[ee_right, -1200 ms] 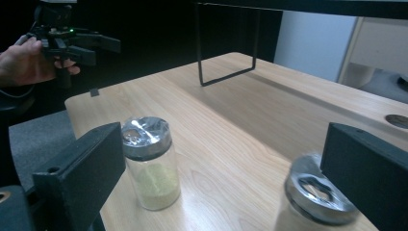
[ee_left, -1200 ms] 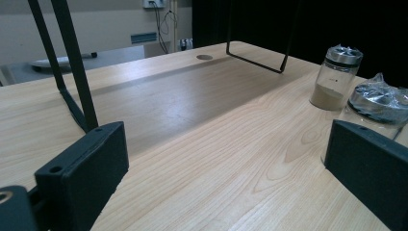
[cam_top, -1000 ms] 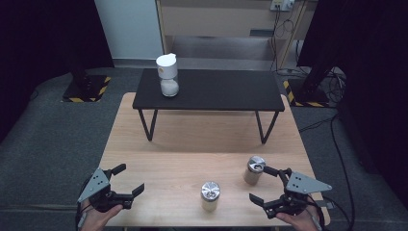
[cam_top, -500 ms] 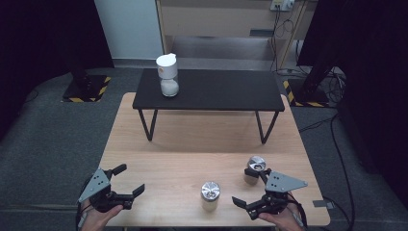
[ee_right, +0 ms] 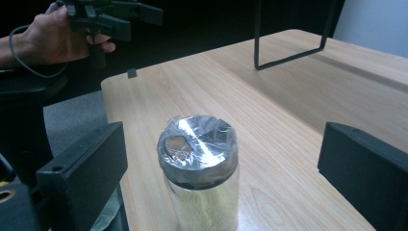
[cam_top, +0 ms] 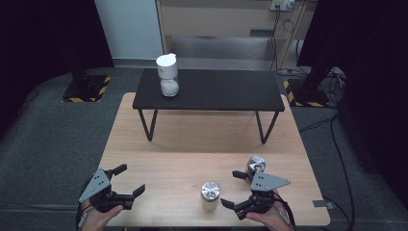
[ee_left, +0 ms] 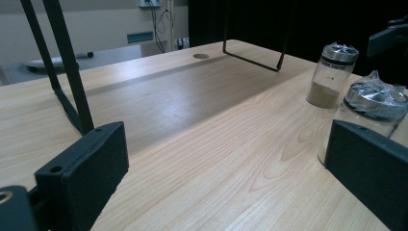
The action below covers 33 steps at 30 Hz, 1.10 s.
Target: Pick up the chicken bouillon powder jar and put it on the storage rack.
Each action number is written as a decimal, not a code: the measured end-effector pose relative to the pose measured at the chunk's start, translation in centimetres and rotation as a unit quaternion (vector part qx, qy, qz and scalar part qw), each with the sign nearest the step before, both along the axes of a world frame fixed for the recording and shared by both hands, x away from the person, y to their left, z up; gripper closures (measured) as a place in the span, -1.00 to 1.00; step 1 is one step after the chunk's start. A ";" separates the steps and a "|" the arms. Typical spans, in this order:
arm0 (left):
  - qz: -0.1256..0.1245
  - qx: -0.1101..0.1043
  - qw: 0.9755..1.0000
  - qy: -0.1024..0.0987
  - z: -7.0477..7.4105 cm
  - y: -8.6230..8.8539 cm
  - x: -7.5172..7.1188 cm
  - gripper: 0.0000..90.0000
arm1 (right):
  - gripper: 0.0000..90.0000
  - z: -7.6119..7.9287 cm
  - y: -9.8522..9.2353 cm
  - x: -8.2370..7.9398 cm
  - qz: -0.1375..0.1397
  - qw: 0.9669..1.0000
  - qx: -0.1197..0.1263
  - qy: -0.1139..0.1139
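Two small glass spice jars with foil-wrapped metal lids stand on the wooden table (cam_top: 192,144). One jar (cam_top: 210,195) (ee_right: 199,168) stands near the front edge and holds pale grains. The other jar (cam_top: 255,166) (ee_left: 333,74) stands farther right and holds brown powder. My right gripper (cam_top: 230,189) (ee_right: 219,154) is open, its jaws apart on either side of the front jar and just right of it, not touching it. My left gripper (cam_top: 131,179) (ee_left: 223,144) is open at the front left, holding nothing, and faces the front jar (ee_left: 373,103).
A low black table (cam_top: 211,91) on thin metal legs stands on the far half of the wooden table. A white-lidded jar (cam_top: 167,74) sits at its left end. Grey floor, cables and hazard-striped stands lie around the table.
My right gripper has moved left from beside the far jar and turned toward the front jar. The left gripper has stayed in place.
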<state>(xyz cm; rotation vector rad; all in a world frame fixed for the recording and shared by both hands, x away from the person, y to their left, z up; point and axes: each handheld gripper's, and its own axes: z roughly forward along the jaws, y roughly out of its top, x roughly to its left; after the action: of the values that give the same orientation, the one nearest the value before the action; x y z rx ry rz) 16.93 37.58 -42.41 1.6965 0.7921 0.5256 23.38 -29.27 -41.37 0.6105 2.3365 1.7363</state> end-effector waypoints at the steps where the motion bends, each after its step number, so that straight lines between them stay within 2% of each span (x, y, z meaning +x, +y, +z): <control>1: 0.000 0.000 1.000 0.000 0.0 0.0 0.0 -1.00 | -0.91 0.0 0.2 0.1 0.002 1.000 -0.002 0.001; 25: -0.002 0.002 1.000 0.000 0.0 0.0 0.1 -1.00 | -0.83 -1.5 3.2 1.7 0.030 0.999 -0.032 0.018; 33: -0.002 0.002 1.000 0.000 0.0 0.0 0.1 -1.00 | -0.73 -1.9 4.4 2.4 0.046 0.998 -0.039 0.015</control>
<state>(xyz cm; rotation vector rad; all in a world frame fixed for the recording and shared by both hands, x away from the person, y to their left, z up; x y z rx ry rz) 17.01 37.58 -42.43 1.7013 0.7876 0.5233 25.82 -24.89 -43.26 0.5276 2.4781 1.6741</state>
